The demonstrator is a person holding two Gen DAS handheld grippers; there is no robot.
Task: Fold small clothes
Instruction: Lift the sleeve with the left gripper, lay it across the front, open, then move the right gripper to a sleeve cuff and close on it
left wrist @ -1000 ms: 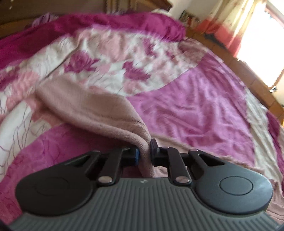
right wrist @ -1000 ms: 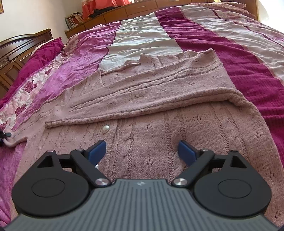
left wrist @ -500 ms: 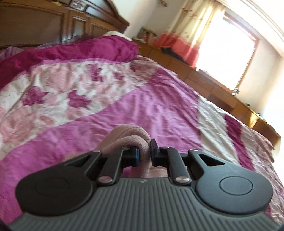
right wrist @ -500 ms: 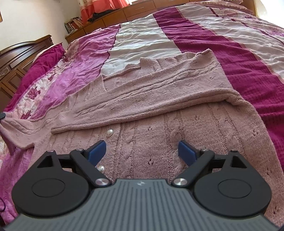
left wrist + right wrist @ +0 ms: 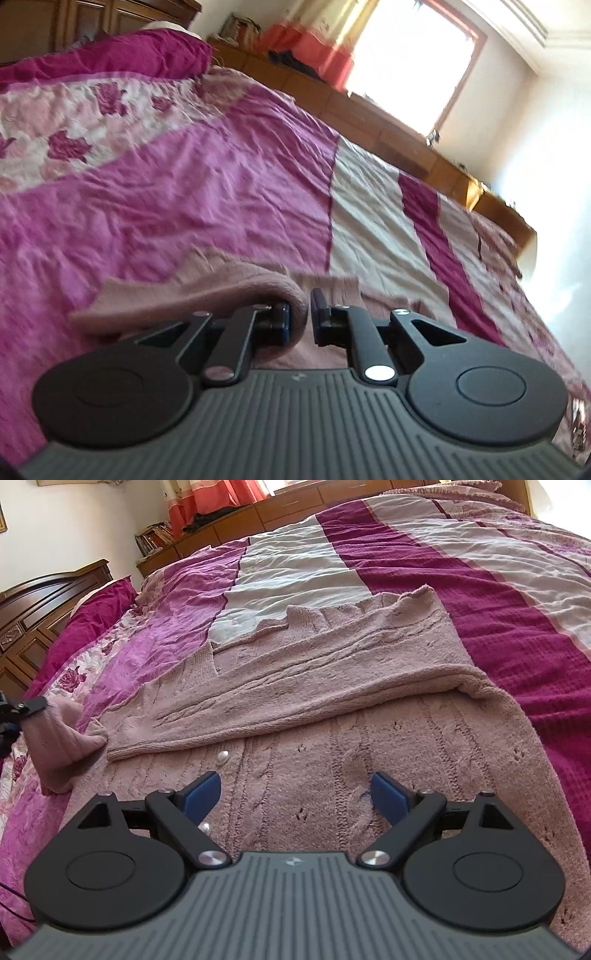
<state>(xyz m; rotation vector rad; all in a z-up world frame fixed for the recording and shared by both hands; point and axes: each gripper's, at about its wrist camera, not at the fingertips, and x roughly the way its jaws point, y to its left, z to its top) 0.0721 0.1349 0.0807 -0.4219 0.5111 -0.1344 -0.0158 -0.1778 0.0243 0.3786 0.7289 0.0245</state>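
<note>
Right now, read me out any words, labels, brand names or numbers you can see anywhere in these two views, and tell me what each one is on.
No readable text in either view.
Small pale emblem on the right gripper housing: a mark, not letters.
Same emblem on the left gripper housing: too blurred to read.
Books on the wooden cabinet: spines too small to read.
Pink cardigan, bedspread: no label visible.

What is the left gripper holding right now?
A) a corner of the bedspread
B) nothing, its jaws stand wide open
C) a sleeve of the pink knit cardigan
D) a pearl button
C: the left gripper is shut on the sleeve of the pink knit cardigan, the fabric bunched between its jaws; the right wrist view shows that sleeve lifted at the left edge.
</note>
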